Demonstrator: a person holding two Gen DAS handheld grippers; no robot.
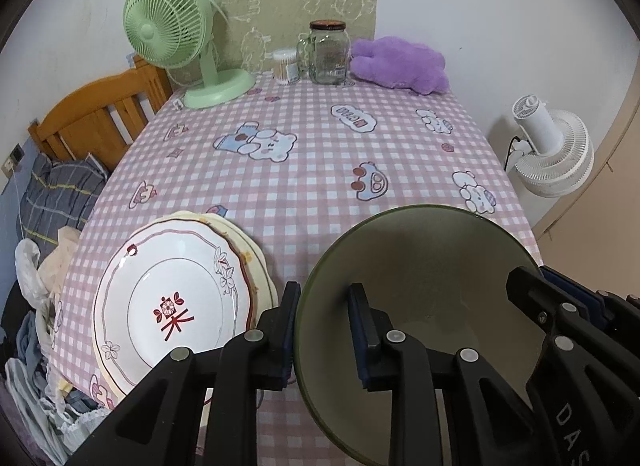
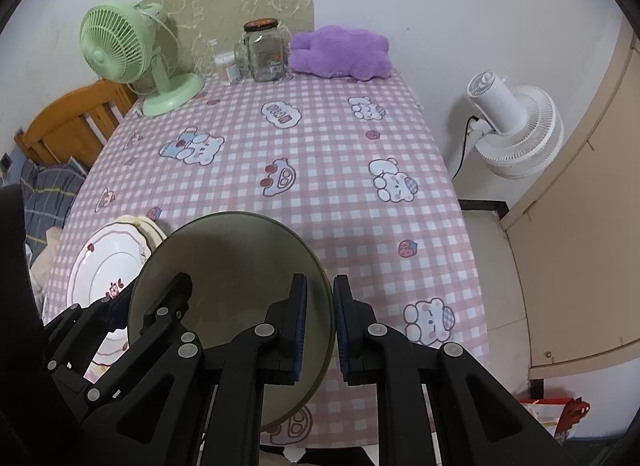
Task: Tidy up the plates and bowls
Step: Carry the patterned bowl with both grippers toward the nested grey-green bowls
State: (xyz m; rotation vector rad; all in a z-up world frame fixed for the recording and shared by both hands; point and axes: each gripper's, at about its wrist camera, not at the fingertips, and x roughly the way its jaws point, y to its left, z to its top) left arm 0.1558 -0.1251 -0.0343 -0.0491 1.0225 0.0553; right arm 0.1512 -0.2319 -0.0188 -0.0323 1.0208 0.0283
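Note:
An olive-green bowl is held above the near part of the table between both grippers. My left gripper is shut on the bowl's left rim, one finger inside and one outside. My right gripper is shut on the bowl's right rim the same way. A stack of plates, topped by a white plate with red and floral marks, sits on the table at the near left, just left of the bowl; it also shows in the right wrist view.
The table has a pink checked cloth. At its far edge stand a green fan, a cotton-swab tub, a glass jar and a purple plush. A white fan stands on the floor at right. A bed lies left.

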